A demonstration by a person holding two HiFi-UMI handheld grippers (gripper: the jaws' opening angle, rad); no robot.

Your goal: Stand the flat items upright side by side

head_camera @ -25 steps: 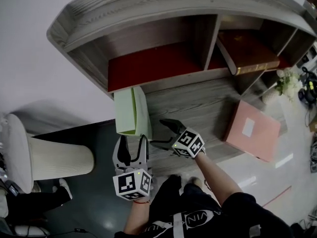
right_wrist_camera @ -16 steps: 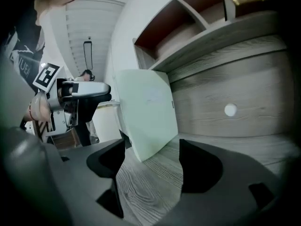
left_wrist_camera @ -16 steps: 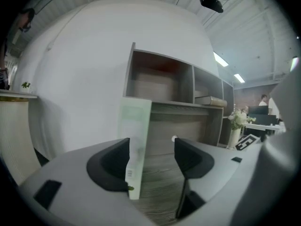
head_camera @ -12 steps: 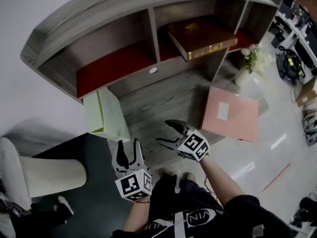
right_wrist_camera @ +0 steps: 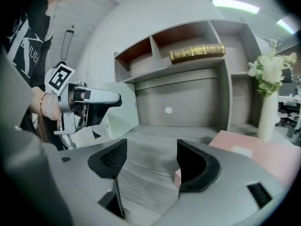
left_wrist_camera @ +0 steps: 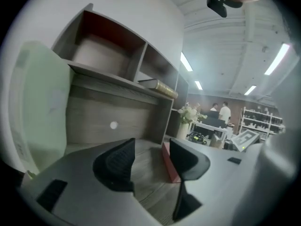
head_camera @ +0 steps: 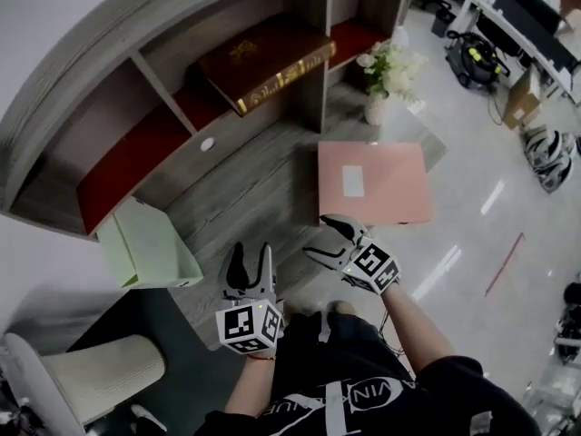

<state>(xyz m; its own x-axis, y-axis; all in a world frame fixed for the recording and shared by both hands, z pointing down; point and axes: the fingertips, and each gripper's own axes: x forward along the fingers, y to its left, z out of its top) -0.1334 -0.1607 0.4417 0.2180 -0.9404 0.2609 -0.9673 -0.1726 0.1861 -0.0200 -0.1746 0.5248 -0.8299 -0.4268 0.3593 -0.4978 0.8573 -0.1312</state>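
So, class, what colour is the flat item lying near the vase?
The flat item is pink, with a white label; best in the head view.

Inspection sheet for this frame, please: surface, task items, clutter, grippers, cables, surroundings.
Surface: wood-grain desk under red-lined shelves.
Job's things: green folder stands at the desk's left end; pink folder lies flat at the right.
Clutter: brown book lies flat on a shelf; vase of white flowers.
Grippers: left gripper and right gripper are both open. Their jaws have just been closing, with nothing between them.
Cables: nothing seen on the desk.
Surroundings: pale chair, other desks, people far off.
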